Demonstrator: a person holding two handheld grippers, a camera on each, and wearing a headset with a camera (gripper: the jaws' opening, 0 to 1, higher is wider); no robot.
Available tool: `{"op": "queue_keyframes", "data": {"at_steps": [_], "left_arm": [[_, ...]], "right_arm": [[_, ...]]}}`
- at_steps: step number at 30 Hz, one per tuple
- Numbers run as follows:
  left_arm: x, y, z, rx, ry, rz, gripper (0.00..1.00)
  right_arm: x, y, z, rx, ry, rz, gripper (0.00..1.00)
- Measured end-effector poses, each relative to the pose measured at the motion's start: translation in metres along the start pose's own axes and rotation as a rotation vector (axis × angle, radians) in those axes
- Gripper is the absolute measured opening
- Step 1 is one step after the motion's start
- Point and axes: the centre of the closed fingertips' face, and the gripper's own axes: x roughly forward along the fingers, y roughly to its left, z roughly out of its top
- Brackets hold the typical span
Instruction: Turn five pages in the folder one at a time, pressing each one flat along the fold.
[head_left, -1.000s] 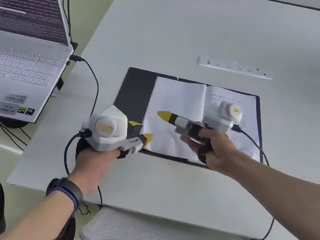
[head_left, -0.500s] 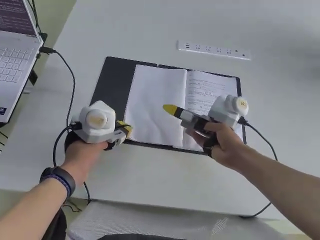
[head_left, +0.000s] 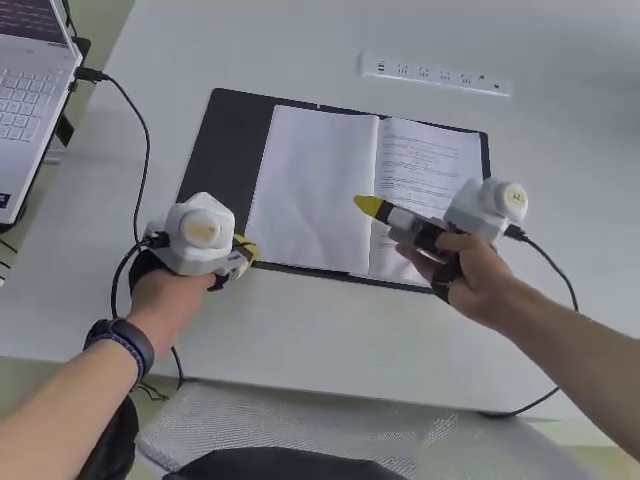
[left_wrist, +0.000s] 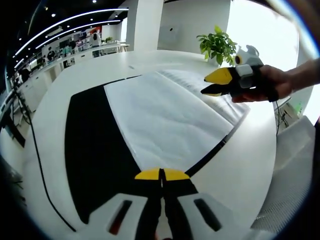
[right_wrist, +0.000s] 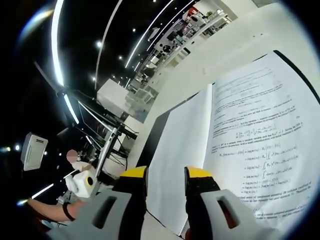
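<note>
Lying open on the white table (head_left: 300, 50), the black folder (head_left: 225, 150) shows a blank sheet (head_left: 310, 190) on its left side and a printed page (head_left: 435, 160) on its right. The two meet at the fold (head_left: 375, 180) near the middle.

The left gripper (head_left: 243, 252) sits at the near left corner of the folder, just beside its near edge. In the left gripper view its yellow-tipped fingers (left_wrist: 148, 174) are pressed together with nothing between them. They point across the black inner cover toward the blank sheet.

The right gripper (head_left: 368, 206) hangs over the lower part of the printed page, its tips aimed toward the fold. In the right gripper view its fingers (right_wrist: 199, 173) stand a narrow gap apart, holding nothing, with the fold running up ahead of them. Whether the tips touch the paper, I cannot tell.

A power strip (head_left: 435, 75) lies on the table beyond the folder. A laptop (head_left: 25, 90) sits at the far left, and a black cable (head_left: 140, 150) trails from it toward the left gripper.
</note>
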Motion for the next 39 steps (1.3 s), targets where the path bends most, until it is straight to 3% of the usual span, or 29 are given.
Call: {"op": "queue_keyframes", "data": {"at_steps": [23, 29, 31, 39], "left_arm": [[-0.003, 0.0, 0.001, -0.038, 0.006, 0.013, 0.0], [-0.002, 0.001, 0.001, -0.049, 0.006, 0.016, 0.0], [-0.001, 0.002, 0.001, -0.06, 0.002, 0.017, 0.0], [0.0, 0.004, 0.001, -0.074, -0.003, 0.034, 0.0]], "right_arm": [[0.027, -0.028, 0.036, -0.002, -0.015, -0.007, 0.16], [0.033, -0.037, 0.036, 0.01, -0.007, -0.018, 0.1], [0.038, -0.048, 0.036, 0.017, 0.002, -0.021, 0.09], [0.035, -0.044, 0.03, 0.045, 0.007, -0.013, 0.0]]}}
